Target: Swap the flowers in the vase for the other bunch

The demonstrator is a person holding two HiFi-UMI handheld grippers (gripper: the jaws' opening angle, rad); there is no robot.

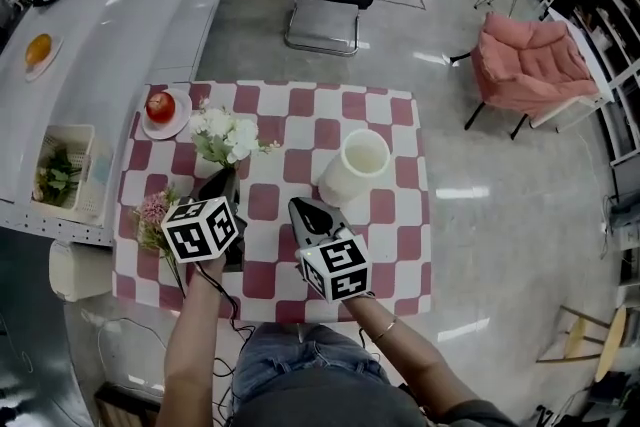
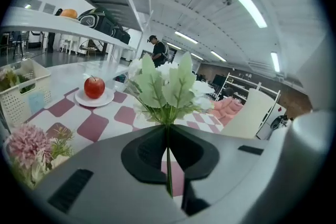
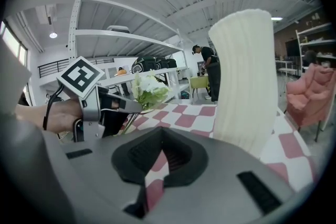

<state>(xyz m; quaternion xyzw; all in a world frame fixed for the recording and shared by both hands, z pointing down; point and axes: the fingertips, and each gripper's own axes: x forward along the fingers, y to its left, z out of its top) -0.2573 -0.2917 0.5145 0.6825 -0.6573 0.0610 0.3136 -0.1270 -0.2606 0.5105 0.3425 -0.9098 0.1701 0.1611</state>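
White flowers (image 1: pixel 226 135) pinched by stem in left gripper (image 1: pixel 228 174), right gripper (image 1: pixel 298 206) pressed together near vase (image 1: pixel 356 165), pink bunch (image 1: pixel 153 211) on tablecloth (image 1: pixel 300 130)

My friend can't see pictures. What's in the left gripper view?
The left gripper is shut on the thin green stem of a white flower bunch, above a red-and-white checked table. Beyond are a red apple on a plate, pink flowers at left and a white vase at right.

white flowers (image 1: pixel 225 135), cream vase (image 1: pixel 355 167), red-checked tablecloth (image 1: pixel 392 215)
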